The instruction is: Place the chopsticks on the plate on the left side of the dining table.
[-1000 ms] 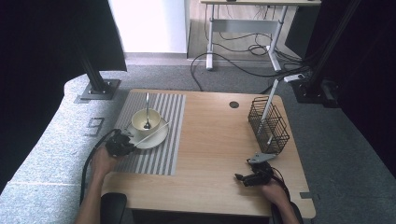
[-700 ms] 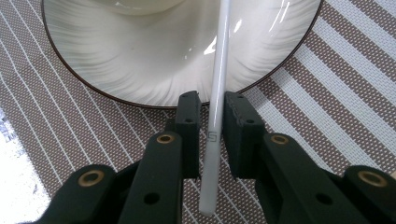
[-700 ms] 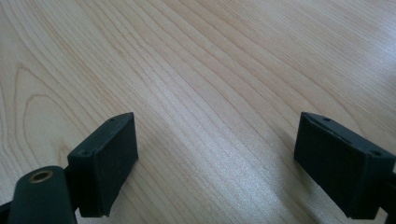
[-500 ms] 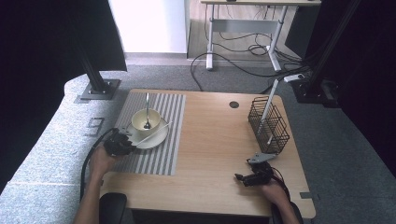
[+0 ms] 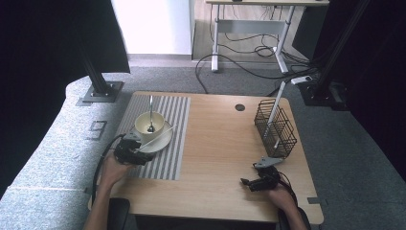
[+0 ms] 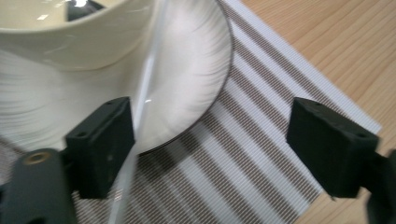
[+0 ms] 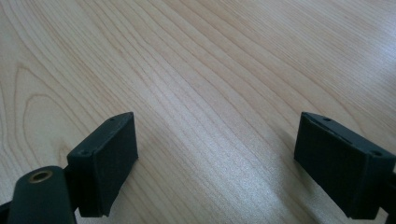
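Resting at the near left edge of the saucer (image 5: 160, 140), the left tool (image 5: 135, 152) has just been opening its jaws; they now stand wide, with a pale thin stick (image 6: 140, 116) lying against the inner face of one jaw and gripped by neither. The stick leans across the saucer beside the cream cup (image 5: 149, 125), which holds a spoon (image 5: 151, 115), on the striped mat (image 5: 177, 129). The right tool (image 5: 249, 183) hovers over bare desk (image 5: 220, 143) near the right, gaping and empty.
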`<state>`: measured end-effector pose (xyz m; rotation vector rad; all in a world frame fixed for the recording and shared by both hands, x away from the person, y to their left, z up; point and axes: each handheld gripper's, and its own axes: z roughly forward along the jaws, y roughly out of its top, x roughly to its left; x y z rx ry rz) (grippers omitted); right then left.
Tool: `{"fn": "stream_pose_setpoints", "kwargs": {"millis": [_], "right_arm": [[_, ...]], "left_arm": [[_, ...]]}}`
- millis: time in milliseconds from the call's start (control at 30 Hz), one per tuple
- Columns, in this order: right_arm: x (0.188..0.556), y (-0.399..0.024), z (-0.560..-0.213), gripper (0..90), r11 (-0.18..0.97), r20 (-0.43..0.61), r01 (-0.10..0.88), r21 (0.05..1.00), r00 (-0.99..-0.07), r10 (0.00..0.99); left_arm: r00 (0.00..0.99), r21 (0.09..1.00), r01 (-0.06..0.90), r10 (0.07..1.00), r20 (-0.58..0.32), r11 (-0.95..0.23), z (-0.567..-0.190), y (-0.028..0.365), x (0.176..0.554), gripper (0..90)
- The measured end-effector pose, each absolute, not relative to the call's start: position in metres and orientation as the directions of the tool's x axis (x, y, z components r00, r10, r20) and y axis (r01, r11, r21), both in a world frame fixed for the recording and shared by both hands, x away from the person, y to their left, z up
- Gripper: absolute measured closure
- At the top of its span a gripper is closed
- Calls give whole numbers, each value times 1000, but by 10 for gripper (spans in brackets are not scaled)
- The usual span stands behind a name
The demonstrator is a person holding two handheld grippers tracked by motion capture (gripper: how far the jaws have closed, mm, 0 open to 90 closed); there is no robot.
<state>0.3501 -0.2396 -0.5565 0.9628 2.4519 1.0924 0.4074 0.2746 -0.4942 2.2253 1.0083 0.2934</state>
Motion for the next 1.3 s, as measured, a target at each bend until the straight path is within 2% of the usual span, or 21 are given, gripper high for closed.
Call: {"fn": "stream_pose_setpoints", "kwargs": {"millis": [33, 133, 300, 1300], "right_arm": [[350, -240, -556, 127, 489, 7, 459, 741, -735, 678], [350, -240, -557, 126, 490, 7, 458, 741, -736, 677], [350, -240, -557, 125, 491, 6, 458, 741, -736, 677], [350, -239, -557, 125, 490, 6, 458, 741, -735, 678]], "left_arm": [[675, 668, 582, 734, -78, -463, -497, 273, 406, 136], [663, 692, 575, 744, -82, -436, -502, 268, 404, 53], [651, 704, 575, 755, -84, -417, -513, 263, 402, 0], [539, 718, 617, 838, -88, -321, -526, 274, 420, 0]]}}
